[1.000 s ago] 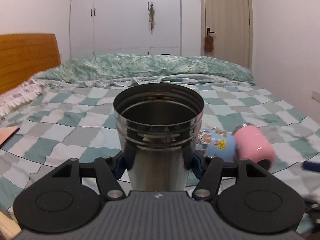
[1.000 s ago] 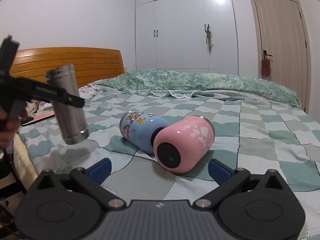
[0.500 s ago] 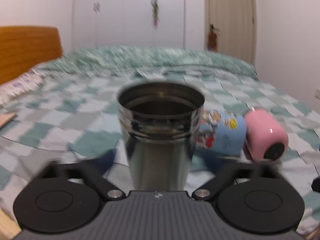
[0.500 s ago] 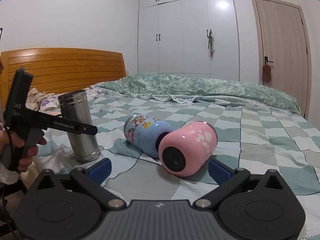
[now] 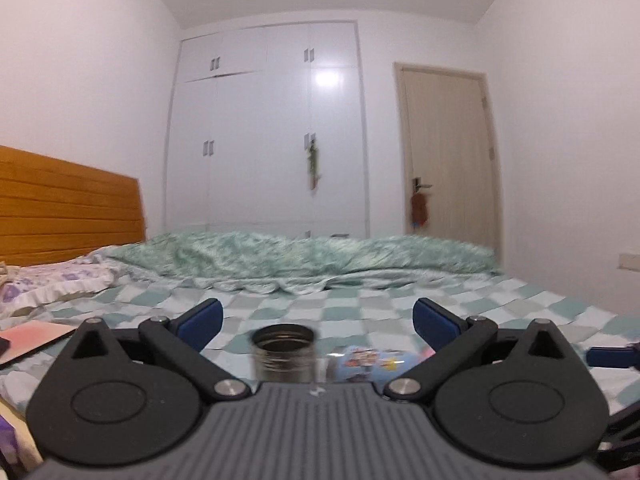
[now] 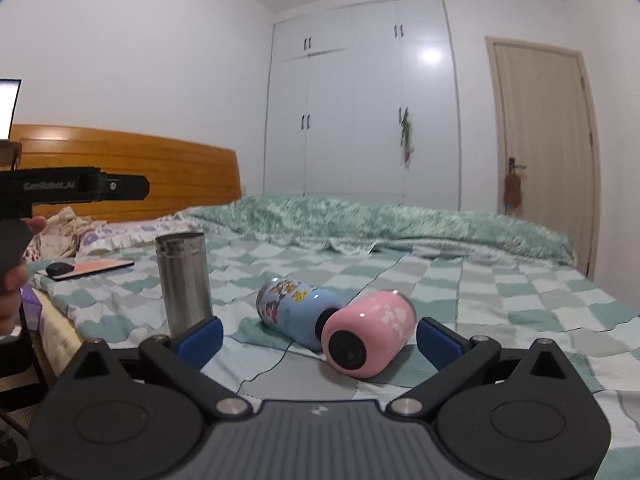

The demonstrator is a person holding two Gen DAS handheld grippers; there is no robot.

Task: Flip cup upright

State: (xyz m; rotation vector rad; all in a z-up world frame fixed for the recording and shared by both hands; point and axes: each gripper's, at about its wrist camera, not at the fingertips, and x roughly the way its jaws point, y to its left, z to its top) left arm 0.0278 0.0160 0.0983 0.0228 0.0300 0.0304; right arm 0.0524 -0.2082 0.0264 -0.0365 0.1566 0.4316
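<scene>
A steel cup (image 6: 184, 282) stands upright, mouth up, on the checkered bedspread (image 6: 500, 292); it also shows in the left wrist view (image 5: 284, 354), low between my fingers. My left gripper (image 5: 318, 318) is open and empty, raised above and behind the cup. It shows at the left edge of the right wrist view (image 6: 80, 190). A blue cartoon cup (image 6: 298, 312) and a pink cup (image 6: 368, 336) lie on their sides, touching. My right gripper (image 6: 320, 334) is open and empty, just in front of the pink cup.
A wooden headboard (image 6: 132, 168) and pillows (image 6: 100, 228) are at the left. A pink book with a dark mouse (image 6: 86, 268) lies near the bed's left edge. A rumpled green quilt (image 6: 380, 220) lies across the far side. Wardrobe and door stand behind.
My left gripper set the steel cup down upright, opened, and pulled back and up away from it. The right gripper stayed open, with its view shifting slightly.
</scene>
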